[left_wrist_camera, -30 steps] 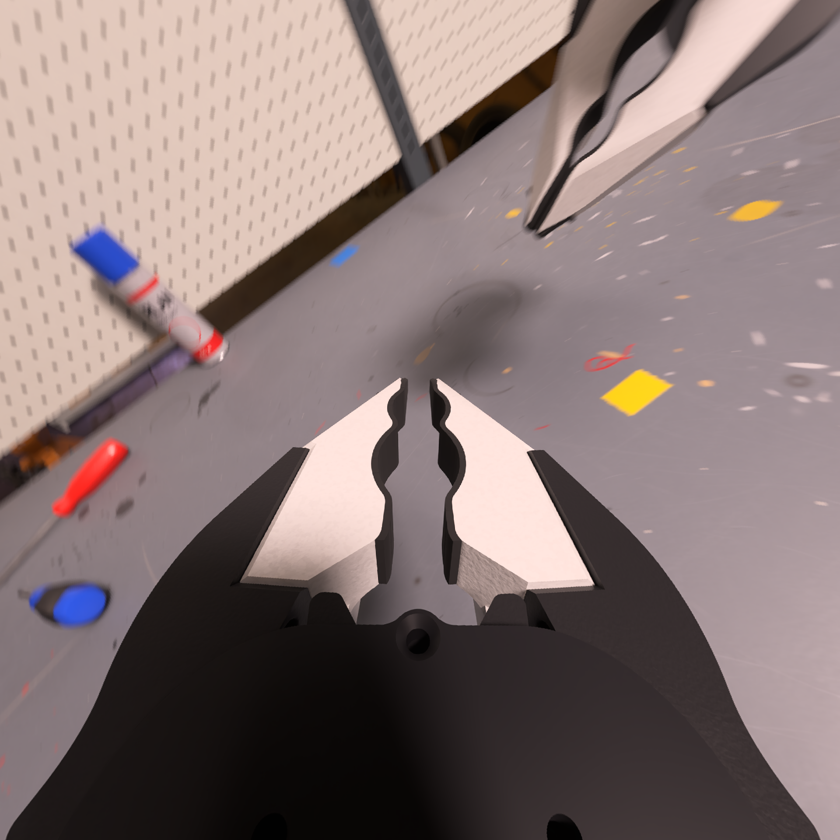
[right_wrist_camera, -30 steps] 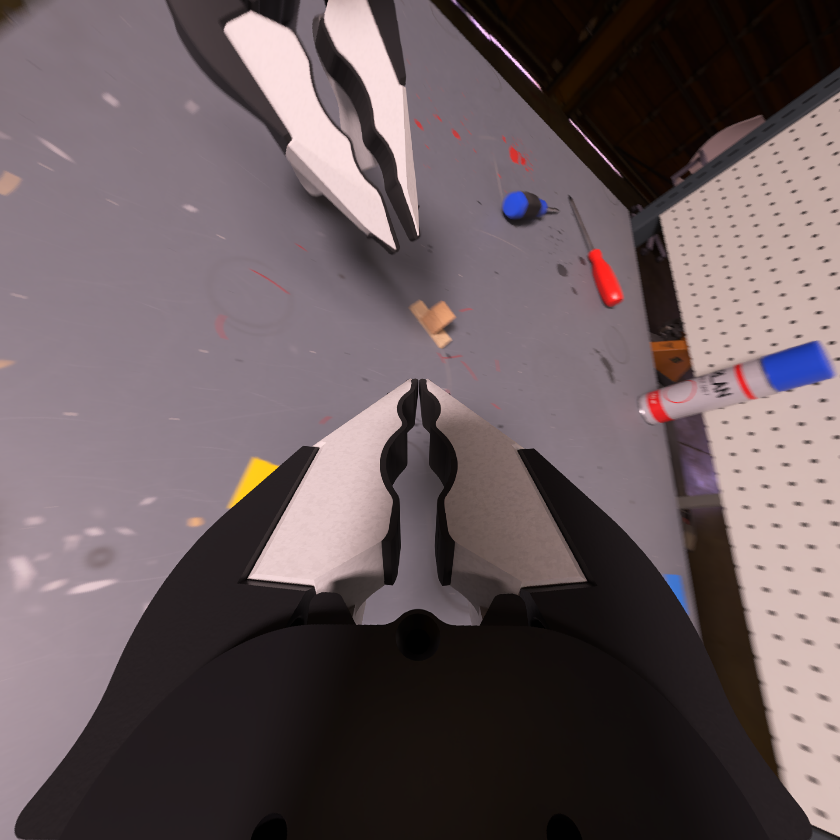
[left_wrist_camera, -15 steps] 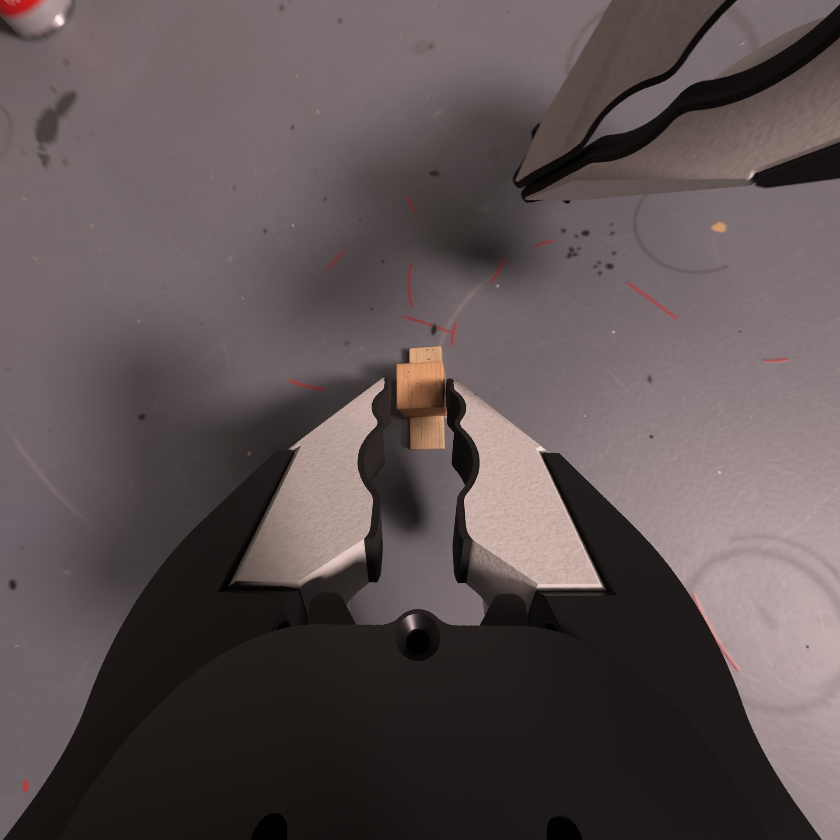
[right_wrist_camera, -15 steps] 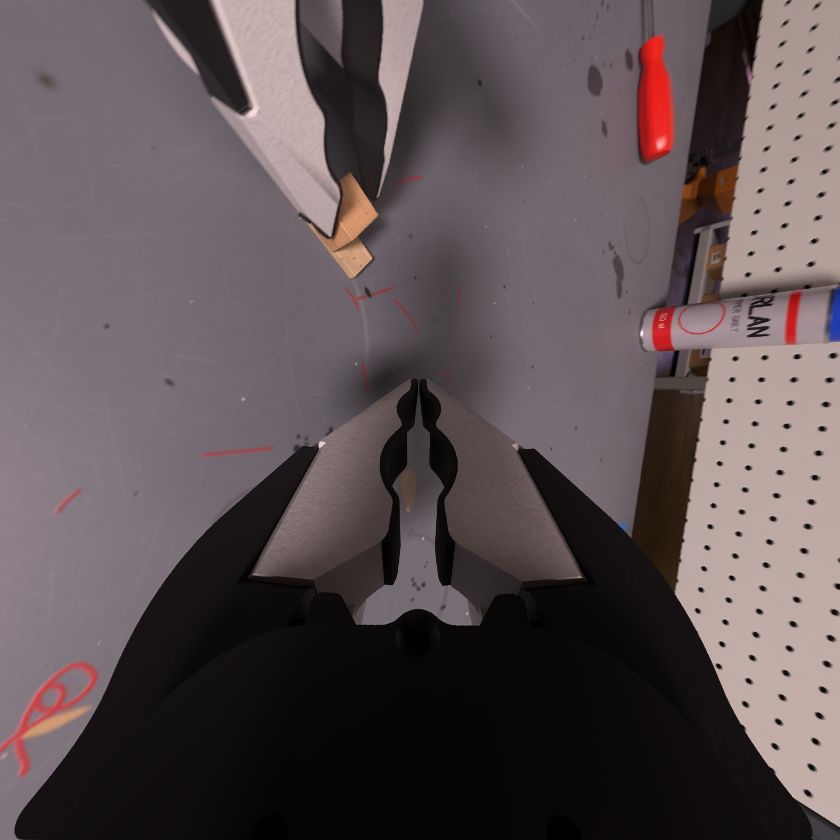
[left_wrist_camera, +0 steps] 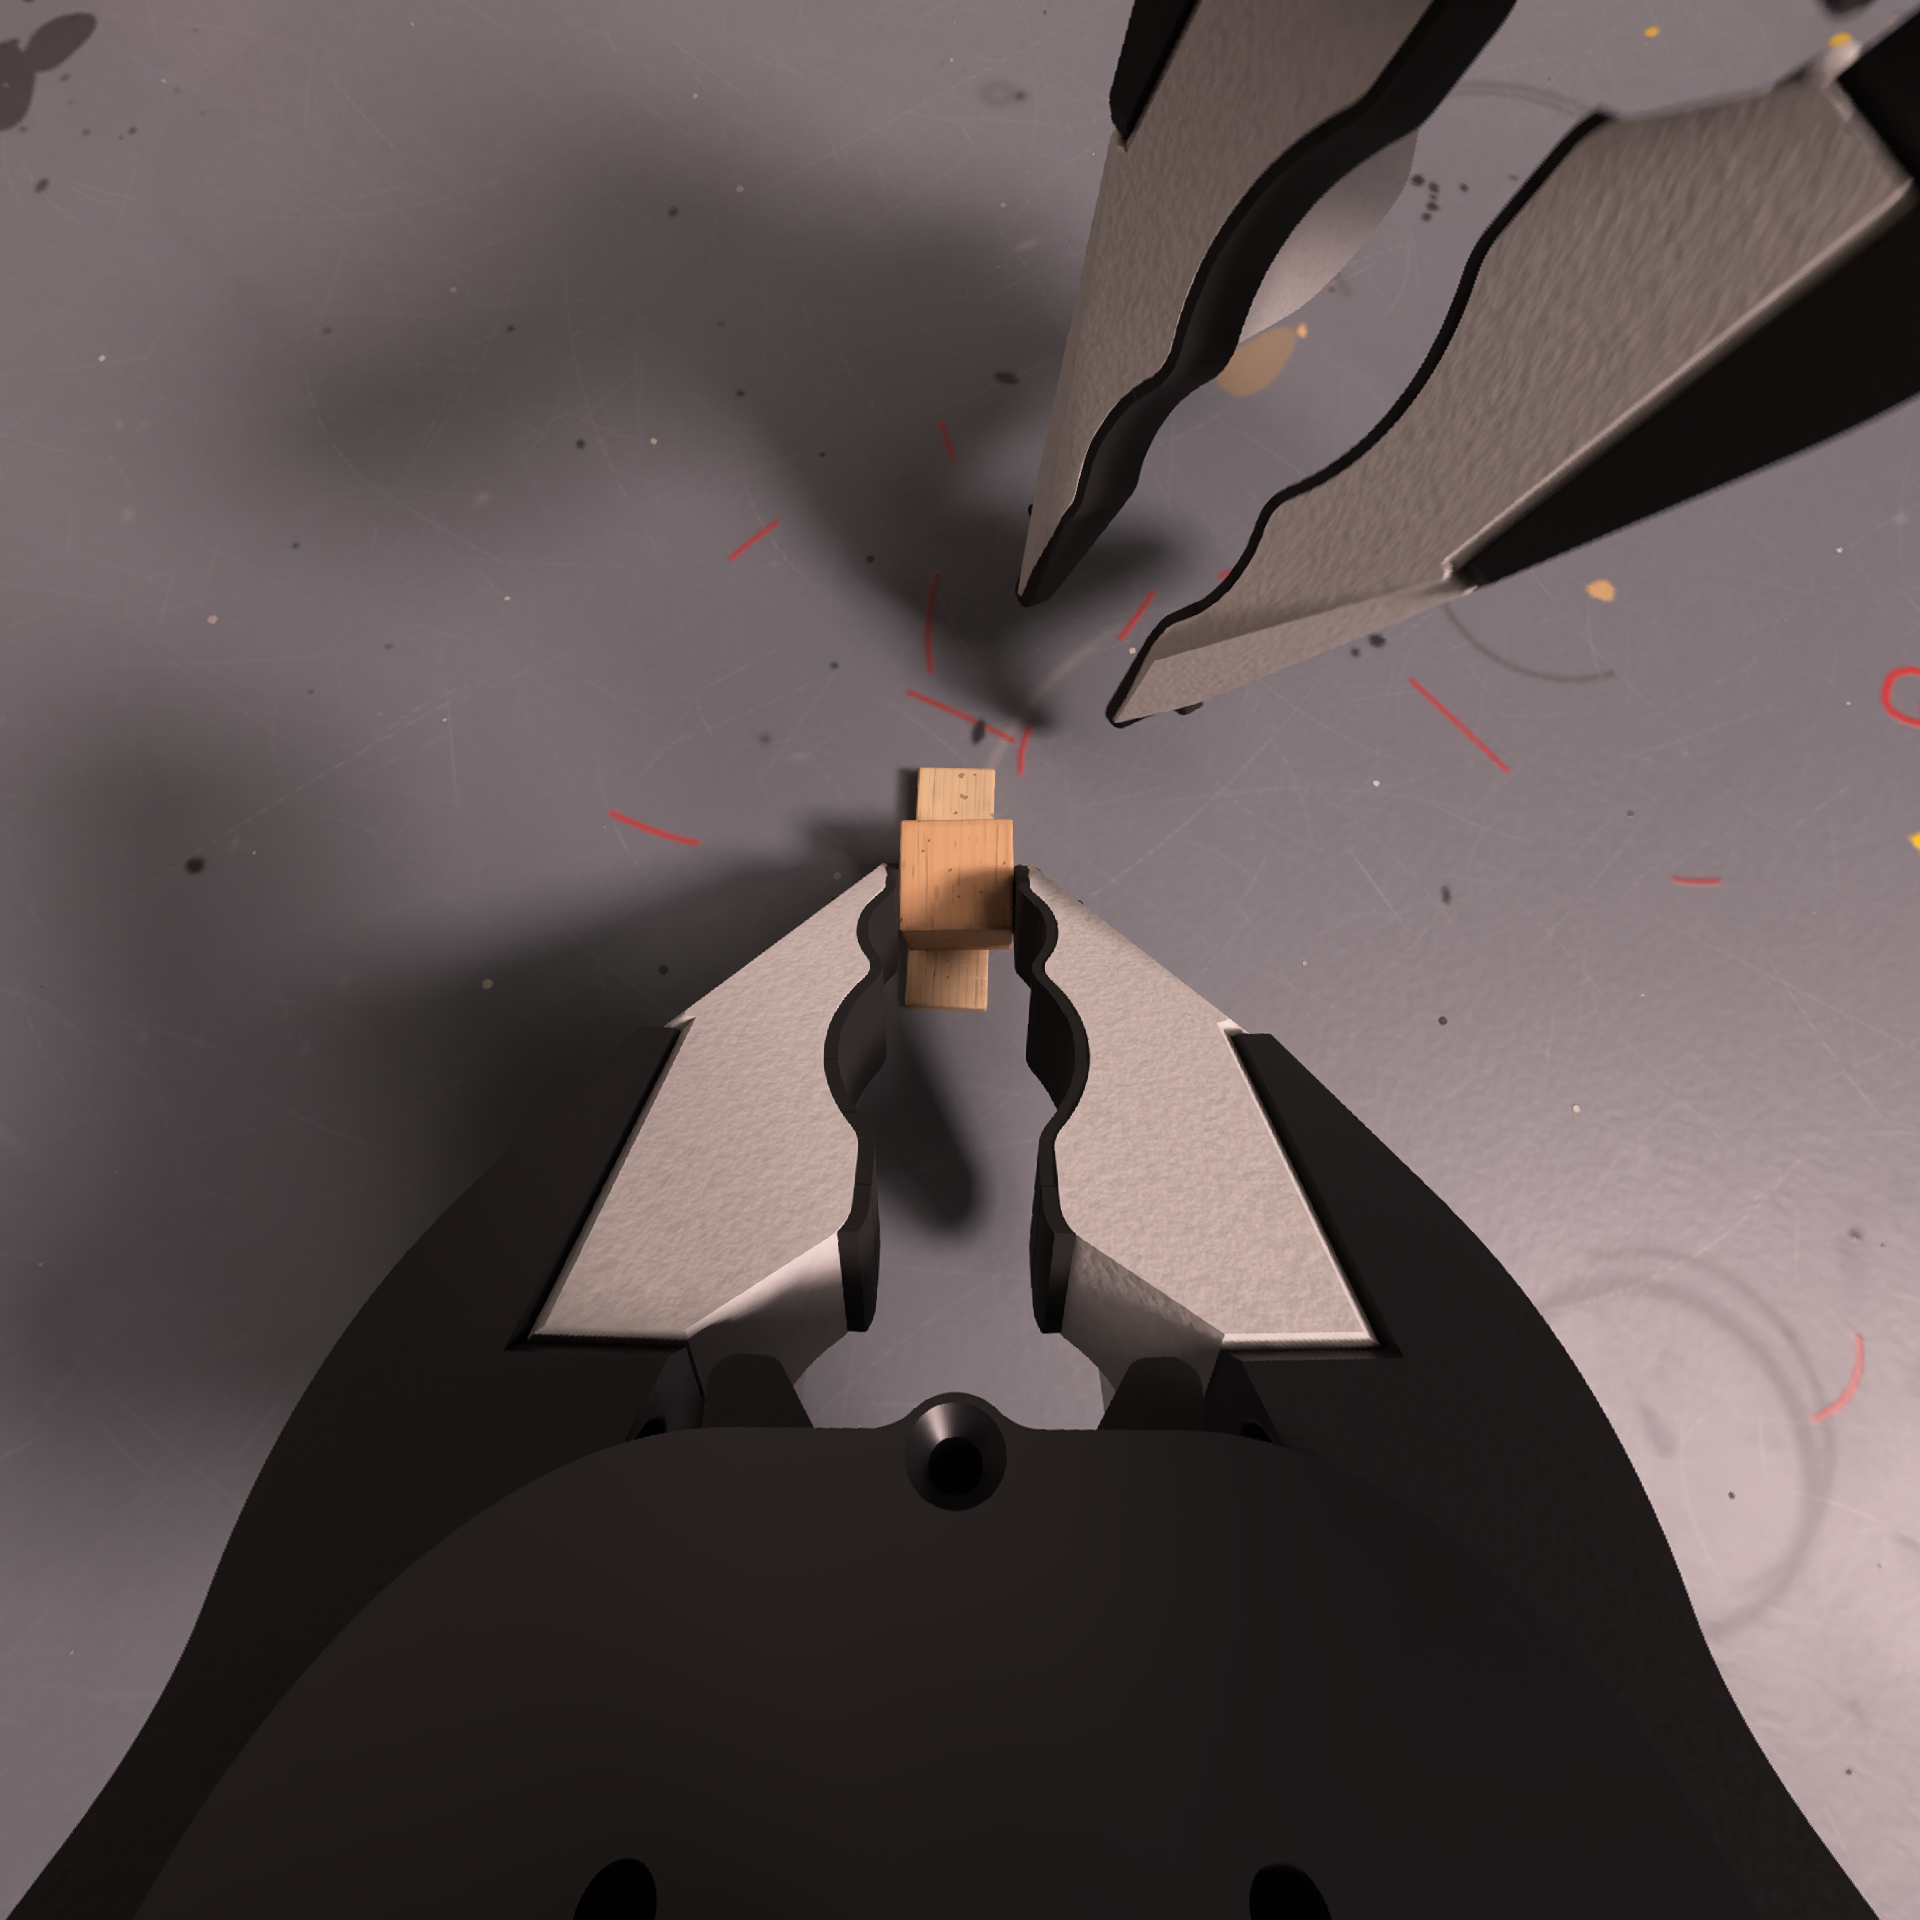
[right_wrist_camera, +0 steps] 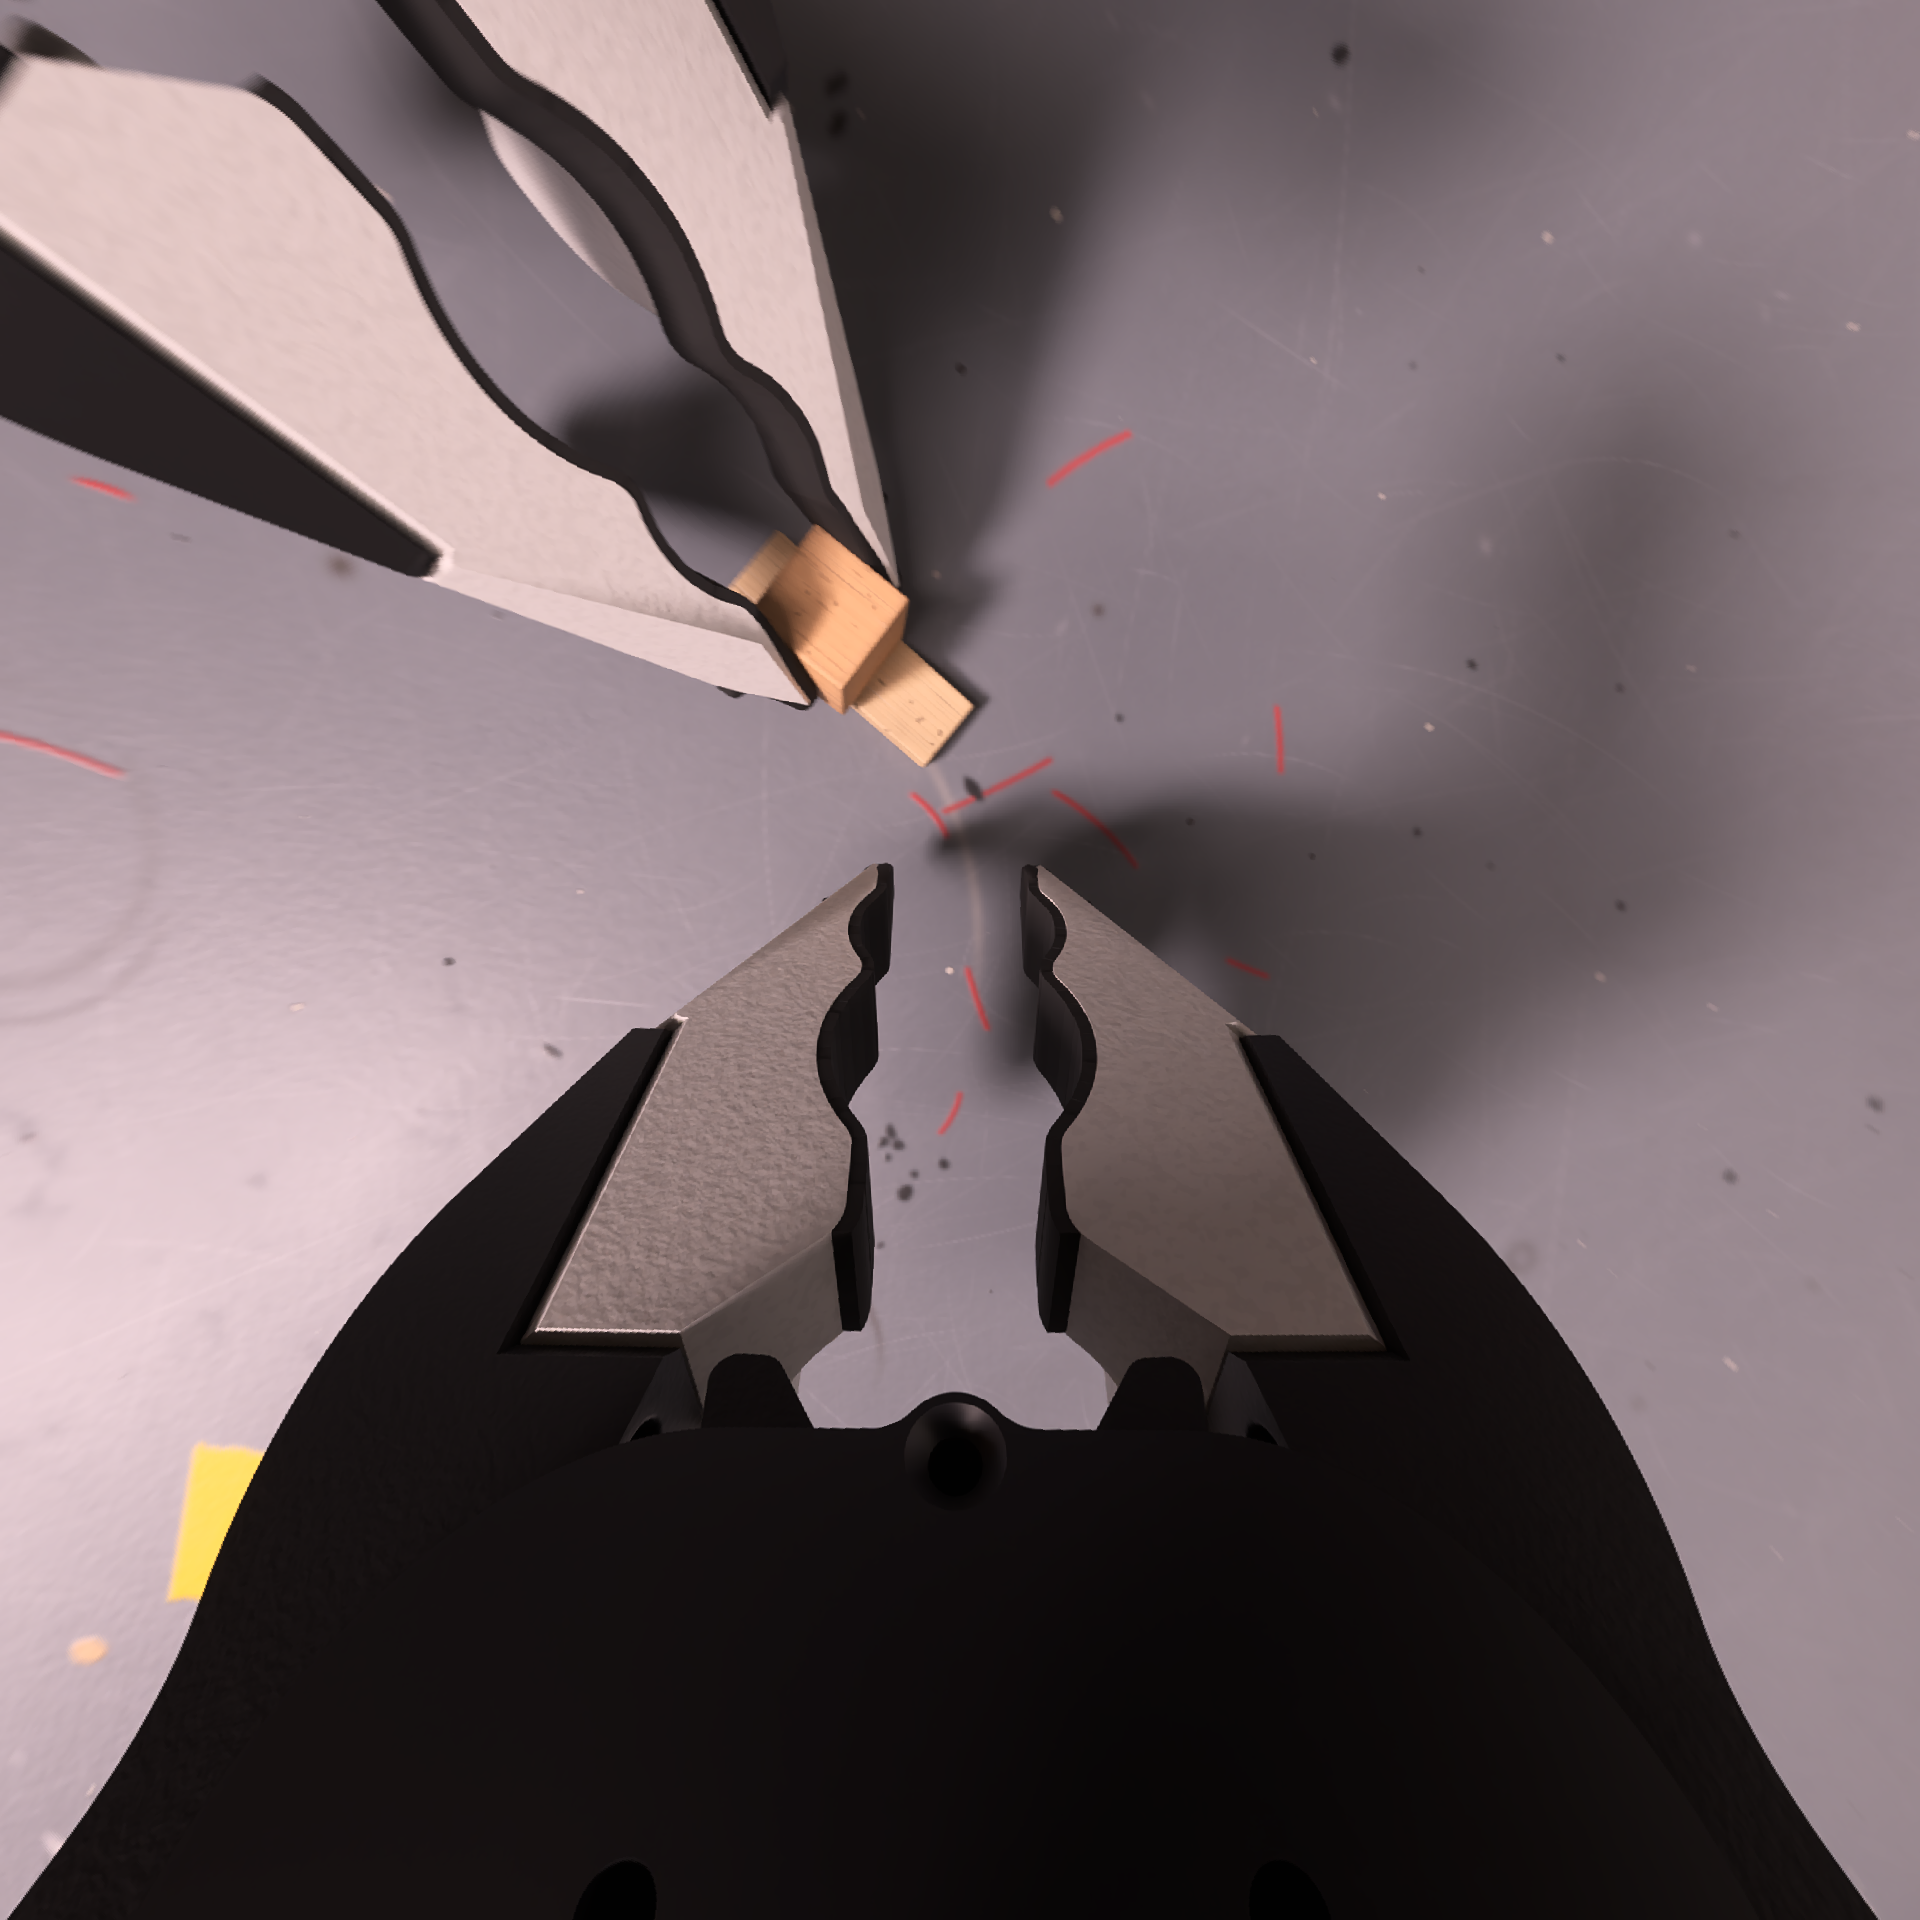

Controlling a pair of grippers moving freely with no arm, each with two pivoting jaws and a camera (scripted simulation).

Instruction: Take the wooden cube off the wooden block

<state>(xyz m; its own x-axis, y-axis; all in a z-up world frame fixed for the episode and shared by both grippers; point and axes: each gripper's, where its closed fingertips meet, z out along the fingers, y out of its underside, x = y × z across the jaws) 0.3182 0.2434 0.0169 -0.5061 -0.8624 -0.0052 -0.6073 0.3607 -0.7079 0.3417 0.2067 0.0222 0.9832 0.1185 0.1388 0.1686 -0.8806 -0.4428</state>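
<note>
A small wooden cube [left_wrist_camera: 954, 883] sits across a paler, flat wooden block [left_wrist_camera: 943, 982] that lies on the grey table [left_wrist_camera: 416, 727]. My left gripper [left_wrist_camera: 956, 883] points down at it, and its fingertips press the cube's left and right sides. The right wrist view shows the same grip: the left gripper [right_wrist_camera: 847, 644], the cube [right_wrist_camera: 842, 613], and the block's free end [right_wrist_camera: 914, 712] sticking out. My right gripper [right_wrist_camera: 956, 873] is open and empty, low over the table just short of that end. It also shows in the left wrist view [left_wrist_camera: 1075, 655].
The table carries red scratch marks, dark specks and faint ring stains. A yellow tape patch [right_wrist_camera: 213, 1517] lies to the left of my right gripper. The two grippers' fingertips are close together over the block.
My left gripper came down and took the cube between its fingertips. My right gripper has gone from shut to open and moved down closer to the block's end.
</note>
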